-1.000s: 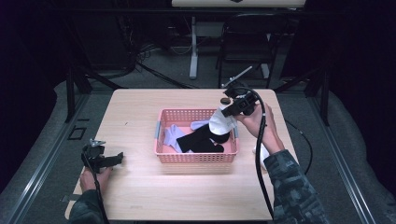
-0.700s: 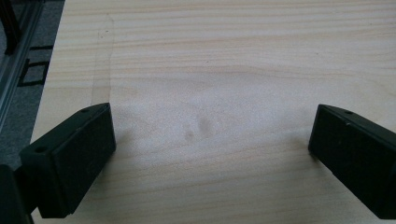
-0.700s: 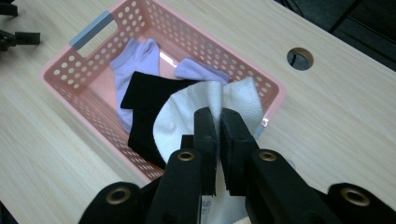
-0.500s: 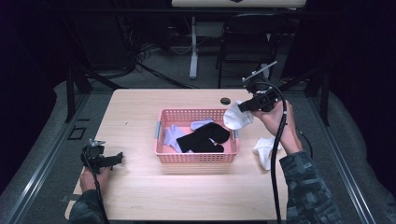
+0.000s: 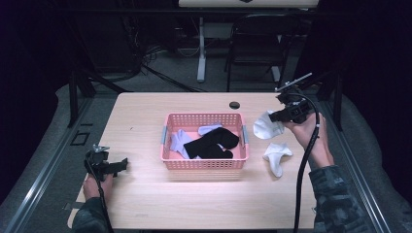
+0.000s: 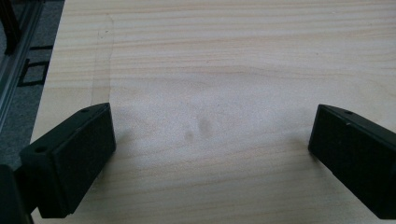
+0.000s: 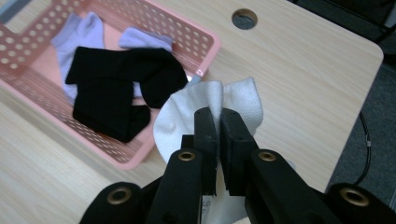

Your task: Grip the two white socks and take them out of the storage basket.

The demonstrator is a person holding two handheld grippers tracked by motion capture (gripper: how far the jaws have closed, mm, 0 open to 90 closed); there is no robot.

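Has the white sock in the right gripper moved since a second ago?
Yes. The white sock, clamped in the right gripper, was over the pink basket earlier; now it hangs past the basket's right end, above the table.

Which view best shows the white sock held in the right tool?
The right gripper view: the white sock hangs large, pinched between the right tool's shut jaws. The high view shows the sock small and distant; the left gripper view shows bare table.

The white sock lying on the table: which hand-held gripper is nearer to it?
Right. The right hand-held gripper hangs just above and behind the white sock on the table; the left hand-held gripper sits beyond the pink basket.
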